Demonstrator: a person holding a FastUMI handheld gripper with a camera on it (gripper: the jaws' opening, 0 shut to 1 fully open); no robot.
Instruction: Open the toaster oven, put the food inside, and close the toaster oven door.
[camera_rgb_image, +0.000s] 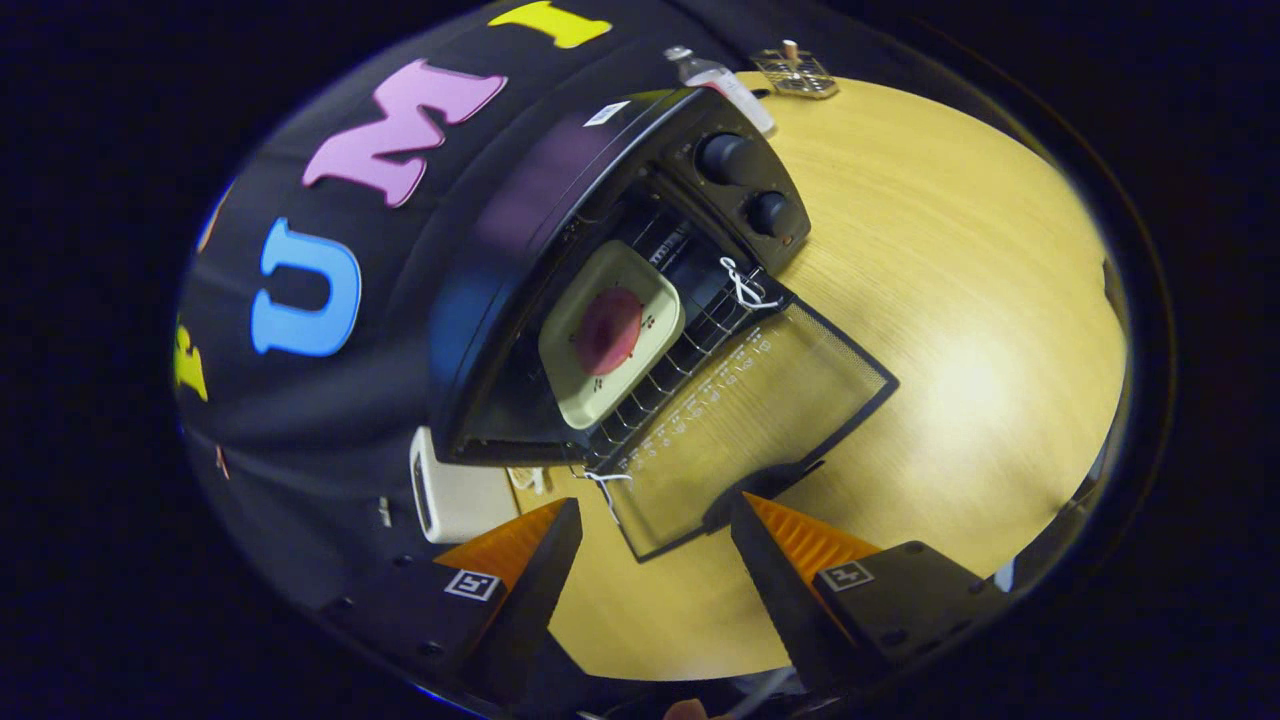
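Gripper (655, 525) fingers stand spread apart with nothing between them, hovering over the wooden table (950, 330) just short of the toaster oven's lowered glass door (740, 420), whose handle (760, 487) lies just ahead of the fingertips. Inside the toaster oven (560, 250), a cream square plate (575, 375) carrying pink round food (607, 330) rests on the wire rack (690, 340). Two knobs (745, 185) sit beside the opening. A bottle (720, 85) stands beyond the oven.

no text can be read, small white markings along the open glass door (745, 420) of the toaster oven (600, 260) too blurred, square coded markers on gripper (655, 545)
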